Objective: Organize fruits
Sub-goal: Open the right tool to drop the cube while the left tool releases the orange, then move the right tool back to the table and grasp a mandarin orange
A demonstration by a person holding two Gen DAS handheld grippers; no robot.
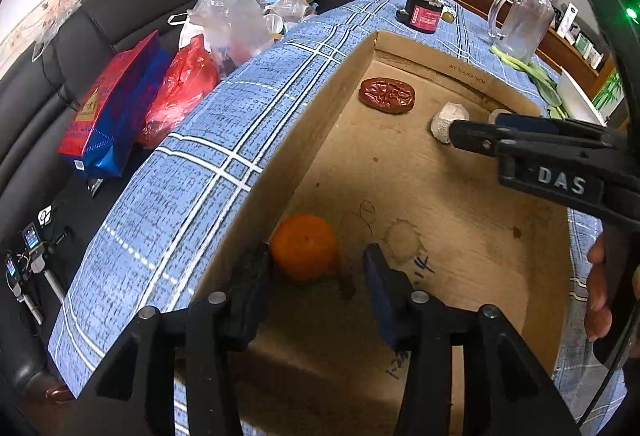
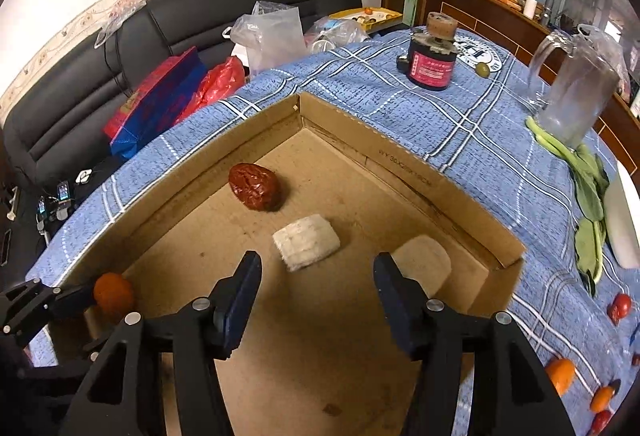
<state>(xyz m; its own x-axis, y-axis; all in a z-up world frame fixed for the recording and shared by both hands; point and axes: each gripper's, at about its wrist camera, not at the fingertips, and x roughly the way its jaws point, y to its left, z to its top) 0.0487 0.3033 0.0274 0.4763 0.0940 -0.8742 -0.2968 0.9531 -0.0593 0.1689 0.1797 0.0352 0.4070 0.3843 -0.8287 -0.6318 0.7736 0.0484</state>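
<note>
A shallow cardboard box (image 1: pixel 304 124) lies on a blue checked tablecloth (image 1: pixel 180 196). An orange (image 1: pixel 306 246) rests on the box floor against its left wall. My left gripper (image 1: pixel 316 290) is open around it: the left pad is close beside the fruit and the right pad stands clear. A red date (image 2: pixel 254 192), a white chunk (image 2: pixel 306 242) and a pale piece (image 2: pixel 424 260) also lie in the box. My right gripper (image 2: pixel 318 290) is open just short of the white chunk, with nothing between its fingers. The orange (image 2: pixel 113 294) shows at the far left of the right wrist view.
On the cloth stand a black jar with a red label (image 2: pixel 432 66) and a glass pitcher (image 2: pixel 576 92), with green leaves (image 2: pixel 588 204) beside it. Small oranges (image 2: pixel 560 376) and red fruits (image 2: pixel 620 306) lie at the right. Bags (image 1: pixel 116 108) sit on a black sofa.
</note>
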